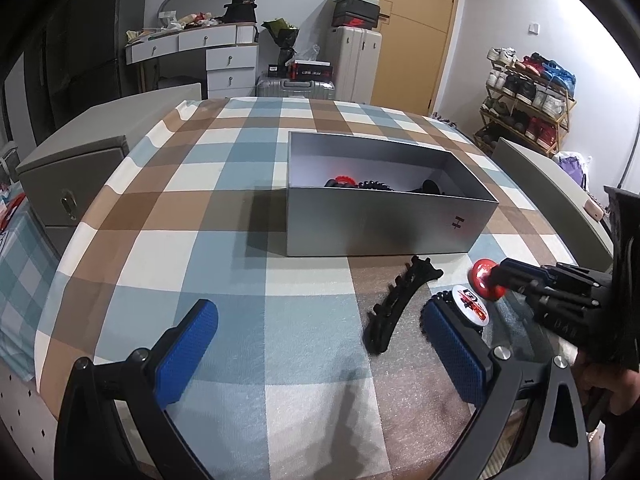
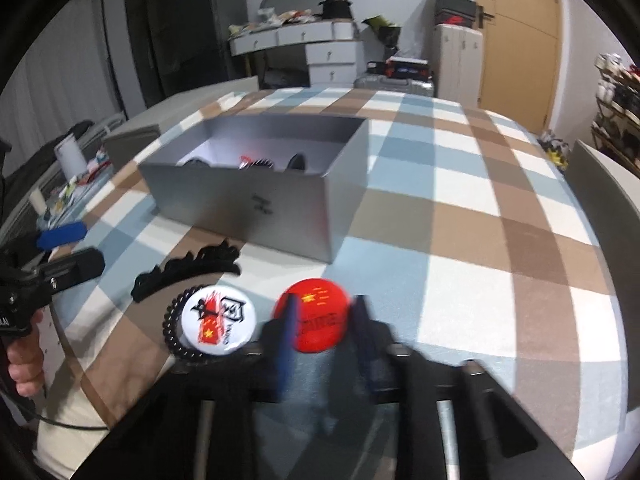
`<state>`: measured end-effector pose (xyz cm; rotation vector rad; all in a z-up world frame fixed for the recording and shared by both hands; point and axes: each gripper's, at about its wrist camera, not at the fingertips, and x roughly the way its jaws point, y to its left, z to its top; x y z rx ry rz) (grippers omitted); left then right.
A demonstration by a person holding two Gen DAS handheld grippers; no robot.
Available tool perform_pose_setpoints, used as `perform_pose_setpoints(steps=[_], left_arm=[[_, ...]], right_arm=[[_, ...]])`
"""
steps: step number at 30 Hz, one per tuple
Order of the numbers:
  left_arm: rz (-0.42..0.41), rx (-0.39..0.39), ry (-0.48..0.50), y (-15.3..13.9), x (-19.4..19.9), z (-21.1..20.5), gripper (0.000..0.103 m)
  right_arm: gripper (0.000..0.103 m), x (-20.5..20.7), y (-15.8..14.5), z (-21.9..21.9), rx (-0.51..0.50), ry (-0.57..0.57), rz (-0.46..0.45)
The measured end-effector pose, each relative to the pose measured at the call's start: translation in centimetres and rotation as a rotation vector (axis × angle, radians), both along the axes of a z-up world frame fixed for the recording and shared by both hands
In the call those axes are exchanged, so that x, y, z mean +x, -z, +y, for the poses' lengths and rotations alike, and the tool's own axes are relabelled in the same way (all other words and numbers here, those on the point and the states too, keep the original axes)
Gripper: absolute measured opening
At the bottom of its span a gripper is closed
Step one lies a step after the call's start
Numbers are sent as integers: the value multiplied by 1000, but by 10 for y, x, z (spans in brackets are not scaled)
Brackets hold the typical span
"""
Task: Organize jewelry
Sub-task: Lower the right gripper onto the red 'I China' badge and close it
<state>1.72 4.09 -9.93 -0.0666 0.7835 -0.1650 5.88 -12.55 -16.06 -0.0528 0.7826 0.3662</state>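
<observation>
While our right gripper (image 2: 324, 320) pinches the red badge (image 2: 316, 318) w/ yellow stars, the white badge (image 2: 218, 320) lies beside; writing unreadable. Grey box (image 1: 384, 228), "H" mark, holds beads. Left gripper (image 1: 320, 344) spread wide, empty.

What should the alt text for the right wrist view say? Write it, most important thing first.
The right gripper is closed on a red badge just above a checked tablecloth. Left of it lie a white badge, a black coiled hair tie and a black hair clip, with an open grey box behind.
</observation>
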Motion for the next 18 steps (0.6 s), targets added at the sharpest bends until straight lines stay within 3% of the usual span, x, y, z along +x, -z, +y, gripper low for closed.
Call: perform_pose_setpoints(steps=[2,8,10,12,18], left_arm=[[0,-3,-2,-1,0,1,100],[-7,-2,-3,-3,-1,2,100],[-6,1,1,-3,-2,1,100],[-4,2,5,-3,-2,0,100],[-4,-8,4,-2,-3,2,100]], right_arm=[[3,2,0,-5,22,7,19],[7,-1,0,-5,33,4,17],[14,-3,-3,-4,36,5,2],[37,-3,-5,-2,33,2,-3],[38,-2,0,14,-20,-38,10]])
